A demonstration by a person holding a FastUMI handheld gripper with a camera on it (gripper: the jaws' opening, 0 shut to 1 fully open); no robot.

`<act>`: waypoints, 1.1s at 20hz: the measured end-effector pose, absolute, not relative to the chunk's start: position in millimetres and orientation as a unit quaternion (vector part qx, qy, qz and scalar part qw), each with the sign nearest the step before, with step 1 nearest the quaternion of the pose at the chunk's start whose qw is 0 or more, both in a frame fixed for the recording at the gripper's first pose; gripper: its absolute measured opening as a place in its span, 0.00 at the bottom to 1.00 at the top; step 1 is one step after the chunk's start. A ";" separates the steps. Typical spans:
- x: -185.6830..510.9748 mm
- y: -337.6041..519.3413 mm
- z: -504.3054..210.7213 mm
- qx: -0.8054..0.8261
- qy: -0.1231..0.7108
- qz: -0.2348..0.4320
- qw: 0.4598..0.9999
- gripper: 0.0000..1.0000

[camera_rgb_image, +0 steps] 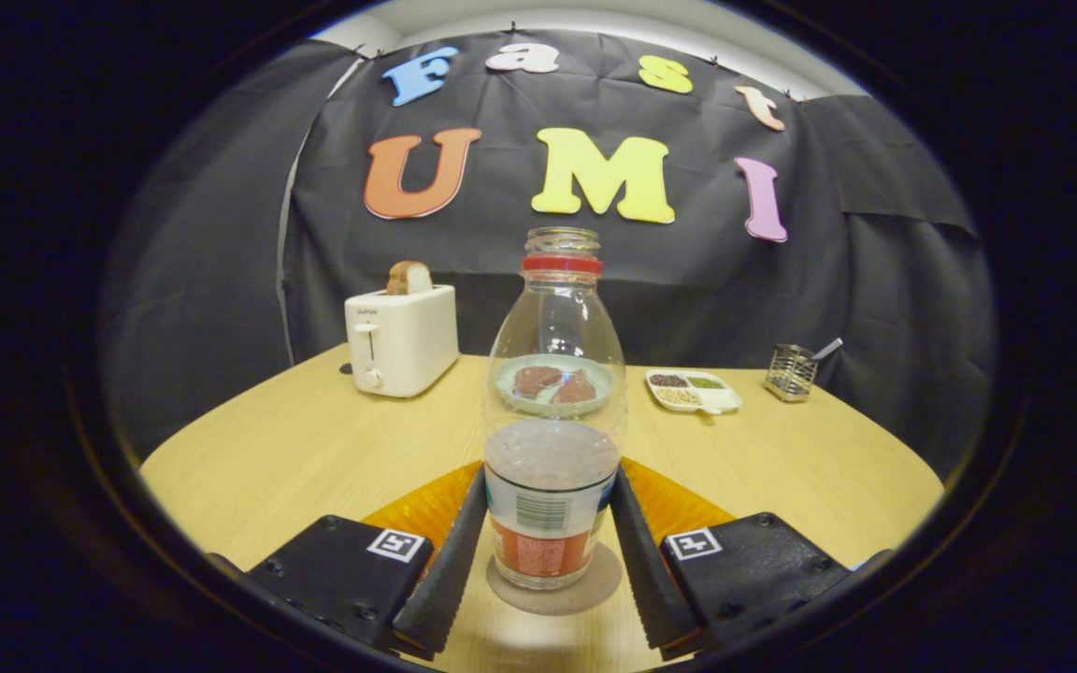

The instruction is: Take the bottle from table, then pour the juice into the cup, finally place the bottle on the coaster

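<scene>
On the counter (pixel 295 449), the bottle (pixel 552 411) stands upright on the round coaster (pixel 595 589), between the fingers of the tongs (pixel 548 547). The fingers flank its labelled base, the left one close against it; whether both press cannot be told. The placing looks done, the tongs level and low, pointing straight ahead toward the plate (pixel 552 385) beyond.

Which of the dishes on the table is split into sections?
The white tray beside the wire holder: three compartments. The round plate behind the bottle is undivided.
</scene>
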State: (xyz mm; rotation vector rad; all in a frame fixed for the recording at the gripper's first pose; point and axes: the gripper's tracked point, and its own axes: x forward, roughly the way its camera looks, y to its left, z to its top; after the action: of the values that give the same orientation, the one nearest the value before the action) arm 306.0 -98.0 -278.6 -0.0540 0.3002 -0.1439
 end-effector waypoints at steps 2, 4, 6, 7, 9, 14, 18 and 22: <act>305.8 -100.1 -280.1 -0.035 0.147 -0.074 0.986 0.79; 306.5 -100.9 -284.5 -0.037 0.145 -0.076 0.986 0.79; 305.9 -101.1 -283.7 -0.034 0.143 -0.076 0.986 0.79; 306.4 -101.0 -283.4 -0.032 0.142 -0.073 0.987 0.81; 304.5 -100.6 -283.7 -0.027 0.140 -0.070 0.987 0.82; 303.6 -97.2 -281.7 -0.024 0.140 -0.063 0.988 0.87; 299.3 -95.9 -279.7 -0.025 0.140 -0.062 0.988 1.00; 289.0 -91.8 -272.1 -0.028 0.131 -0.063 0.989 1.00</act>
State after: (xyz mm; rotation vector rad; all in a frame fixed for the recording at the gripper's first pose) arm 289.0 -91.8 -272.1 -0.0567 0.2628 -0.1266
